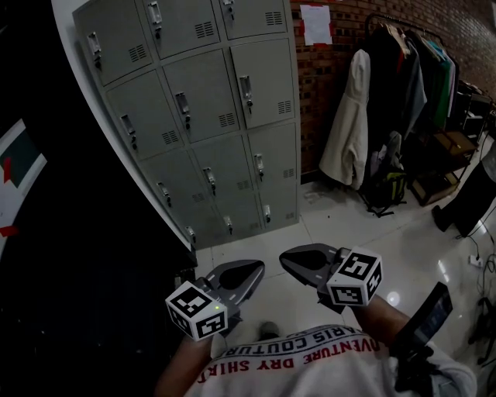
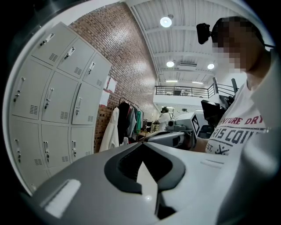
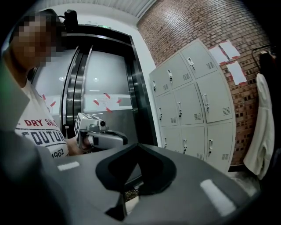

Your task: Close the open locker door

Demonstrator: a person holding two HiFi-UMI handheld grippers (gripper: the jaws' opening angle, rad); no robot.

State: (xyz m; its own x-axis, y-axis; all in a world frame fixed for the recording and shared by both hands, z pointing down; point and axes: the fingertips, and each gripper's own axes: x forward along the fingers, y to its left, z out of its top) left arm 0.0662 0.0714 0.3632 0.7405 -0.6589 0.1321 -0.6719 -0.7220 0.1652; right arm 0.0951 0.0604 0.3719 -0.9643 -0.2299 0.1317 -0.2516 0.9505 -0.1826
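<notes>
A bank of grey metal lockers [image 1: 201, 116] stands against the wall ahead and to the left, also in the left gripper view [image 2: 57, 101] and the right gripper view [image 3: 193, 110]. Every door I can see on it lies flat and shut; no open door shows in any view. My left gripper [image 1: 256, 268] and right gripper [image 1: 285, 257] hang low in front of my body, well short of the lockers, tips pointing toward each other. Both have their jaws together with nothing held, as seen at the left gripper [image 2: 141, 145] and the right gripper [image 3: 138, 145].
A brick wall [image 1: 325, 77] runs right of the lockers with a paper sheet [image 1: 315, 23] on it. A clothes rack [image 1: 411, 77] with a white coat [image 1: 349, 124] and bags [image 1: 385, 186] stands at the right. Dark panelling [image 1: 77, 271] fills the left. The floor is white tile [image 1: 364, 240].
</notes>
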